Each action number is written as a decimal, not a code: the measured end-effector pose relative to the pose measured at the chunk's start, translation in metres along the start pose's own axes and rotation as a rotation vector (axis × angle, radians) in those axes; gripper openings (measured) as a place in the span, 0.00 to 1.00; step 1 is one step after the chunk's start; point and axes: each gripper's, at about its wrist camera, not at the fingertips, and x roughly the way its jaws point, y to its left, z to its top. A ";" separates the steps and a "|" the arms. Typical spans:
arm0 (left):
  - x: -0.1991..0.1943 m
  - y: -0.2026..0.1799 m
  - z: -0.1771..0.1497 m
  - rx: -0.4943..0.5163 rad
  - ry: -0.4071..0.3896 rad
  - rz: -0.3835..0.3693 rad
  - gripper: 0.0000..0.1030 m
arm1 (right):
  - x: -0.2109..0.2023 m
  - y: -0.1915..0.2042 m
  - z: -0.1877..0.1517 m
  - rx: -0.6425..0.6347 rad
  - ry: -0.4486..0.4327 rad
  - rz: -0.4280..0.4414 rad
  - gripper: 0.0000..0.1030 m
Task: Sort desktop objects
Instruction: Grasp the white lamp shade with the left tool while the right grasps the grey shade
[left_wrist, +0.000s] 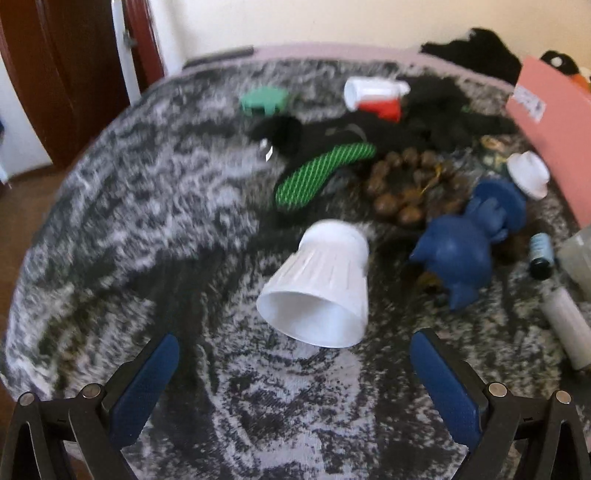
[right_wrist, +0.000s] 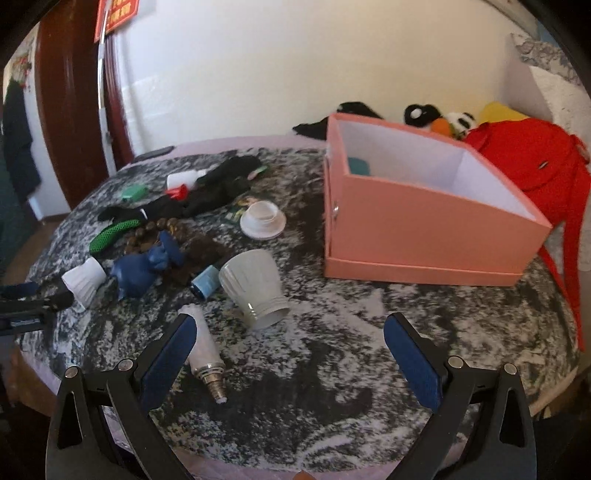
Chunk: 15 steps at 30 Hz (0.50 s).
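On my left, the left tongs (left_wrist: 295, 373) hang open and empty just short of a white ribbed cup (left_wrist: 319, 291) lying on its side on the mottled grey surface (left_wrist: 147, 221), mouth toward me. I judge this the approach to a pick: the next move calls for easing forward until the pads straddle the cup's rim, then closing. Beyond it lie a green mesh strap (left_wrist: 321, 171), a ring of brown beads (left_wrist: 410, 184) and a blue rubber figure (left_wrist: 465, 247). On my right, the right tongs (right_wrist: 291, 350) wait open and empty above a small bulb (right_wrist: 205, 354) and a grey cup (right_wrist: 255, 288), with the pink box (right_wrist: 424, 221), apparently the destination, standing open well to the right.
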 end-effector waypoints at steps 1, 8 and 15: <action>0.005 0.000 0.000 -0.001 0.010 -0.001 1.00 | 0.006 0.001 0.001 -0.008 0.006 -0.002 1.00; 0.031 -0.003 0.006 0.000 0.057 -0.017 1.00 | 0.056 0.010 0.010 -0.083 0.054 -0.011 0.97; 0.062 -0.002 0.013 -0.007 0.088 0.015 1.00 | 0.097 0.028 0.010 -0.176 0.071 -0.055 0.96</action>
